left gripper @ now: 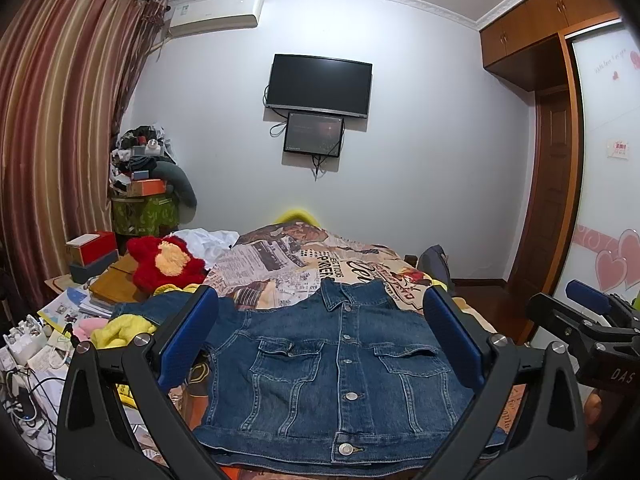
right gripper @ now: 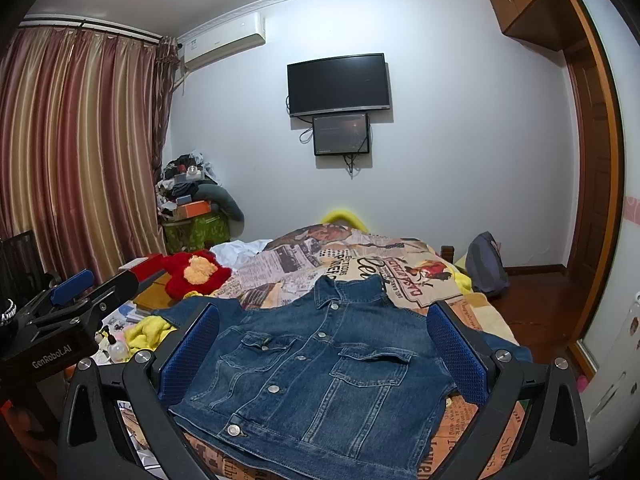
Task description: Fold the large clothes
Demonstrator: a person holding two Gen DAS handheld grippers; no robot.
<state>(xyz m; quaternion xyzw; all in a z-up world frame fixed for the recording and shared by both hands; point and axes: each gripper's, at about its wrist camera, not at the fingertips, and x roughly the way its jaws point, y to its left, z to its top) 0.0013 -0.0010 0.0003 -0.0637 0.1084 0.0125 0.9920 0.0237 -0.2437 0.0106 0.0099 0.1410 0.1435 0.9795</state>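
Note:
A blue denim jacket (left gripper: 340,364) lies front up and buttoned on the bed, collar toward the far wall; it also shows in the right wrist view (right gripper: 320,372). Its sleeves seem tucked under, with one sleeve end showing at the left (left gripper: 160,306). My left gripper (left gripper: 320,336) is open and empty, hovering over the jacket's near hem. My right gripper (right gripper: 322,340) is open and empty too, just to the right of the left one. Each gripper shows in the other's view: the right one (left gripper: 592,320), the left one (right gripper: 76,300).
The bed (left gripper: 280,264) has a newspaper-print cover. A red and yellow plush toy (left gripper: 168,262), yellow cloth (left gripper: 120,330), boxes and cables crowd the left side. A backpack (right gripper: 486,264) leans at the bed's right. A TV (left gripper: 320,84) hangs on the far wall.

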